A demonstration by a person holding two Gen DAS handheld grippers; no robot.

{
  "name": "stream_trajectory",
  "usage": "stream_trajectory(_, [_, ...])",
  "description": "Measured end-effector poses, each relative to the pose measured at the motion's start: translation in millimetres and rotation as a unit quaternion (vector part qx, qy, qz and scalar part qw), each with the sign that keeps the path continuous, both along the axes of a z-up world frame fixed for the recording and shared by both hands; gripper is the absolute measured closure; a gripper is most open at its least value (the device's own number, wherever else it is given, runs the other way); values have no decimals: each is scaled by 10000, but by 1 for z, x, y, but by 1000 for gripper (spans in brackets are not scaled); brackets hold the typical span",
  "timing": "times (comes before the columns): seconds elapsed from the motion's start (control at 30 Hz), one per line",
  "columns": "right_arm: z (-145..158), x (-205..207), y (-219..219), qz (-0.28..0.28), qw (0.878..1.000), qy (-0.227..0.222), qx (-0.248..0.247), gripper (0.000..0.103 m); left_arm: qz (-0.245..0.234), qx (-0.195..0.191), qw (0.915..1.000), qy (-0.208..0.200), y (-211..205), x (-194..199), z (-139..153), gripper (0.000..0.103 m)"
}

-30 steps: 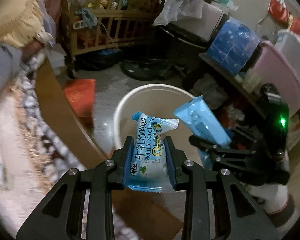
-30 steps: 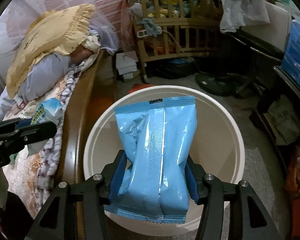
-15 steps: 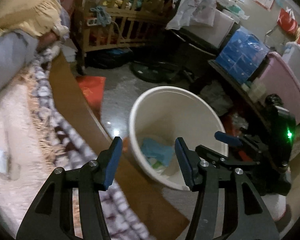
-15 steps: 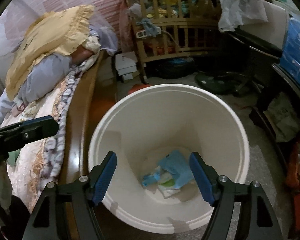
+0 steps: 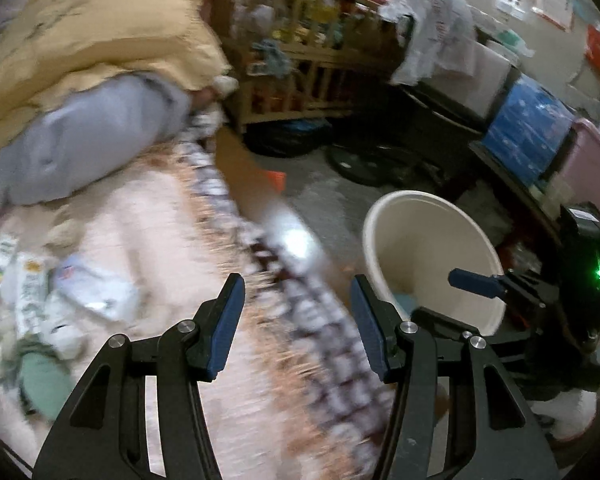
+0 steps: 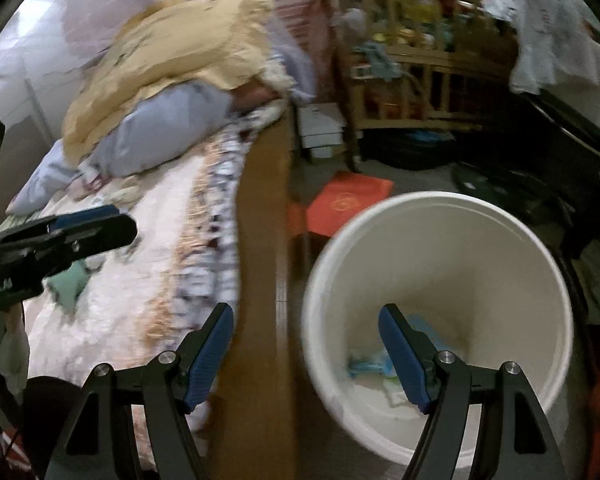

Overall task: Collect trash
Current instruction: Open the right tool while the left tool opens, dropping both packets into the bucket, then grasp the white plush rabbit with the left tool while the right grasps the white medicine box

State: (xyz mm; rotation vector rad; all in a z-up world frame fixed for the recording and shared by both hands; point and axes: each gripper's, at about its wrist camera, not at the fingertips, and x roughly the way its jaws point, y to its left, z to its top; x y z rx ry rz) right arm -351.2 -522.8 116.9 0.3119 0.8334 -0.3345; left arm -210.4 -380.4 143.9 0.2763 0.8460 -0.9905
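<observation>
A white bucket [image 6: 436, 208] stands on the floor beside the bed, with blue snack wrappers [image 6: 374, 362] at its bottom; it also shows in the left wrist view [image 5: 384, 216]. My right gripper [image 6: 306, 324] is open and empty, over the bed's wooden edge and the bucket's left rim. My left gripper [image 5: 296, 294] is open and empty above the bed edge. Several wrappers [image 5: 88, 288] and a green packet [image 5: 44, 380] lie on the bed to its left. The right gripper shows in the left wrist view [image 5: 476, 282], the left gripper in the right wrist view [image 6: 88, 226].
A yellow pillow [image 6: 172, 64] and grey bedding [image 6: 160, 132] lie at the head of the bed. A wooden bed rail [image 6: 264, 240] separates bed and bucket. A red bag [image 6: 348, 200] lies on the floor, a wooden crib [image 6: 412, 80] behind it, clutter to the right.
Both grippers opened and dropped their blue snack packets into the bucket. Both have since swung left toward the bed, the left one farther.
</observation>
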Motion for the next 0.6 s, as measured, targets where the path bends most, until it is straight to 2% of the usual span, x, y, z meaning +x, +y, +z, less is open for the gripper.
stream_trajectory(0.27, [-4,50,48,674,9976,-12,143,30,766,115,9970,-78,75,43,-2,50])
stream_trajectory(0.6, [-8,121,113,1700,9854,58,2,28,1848,269,9823,-146,189,104,-4,50])
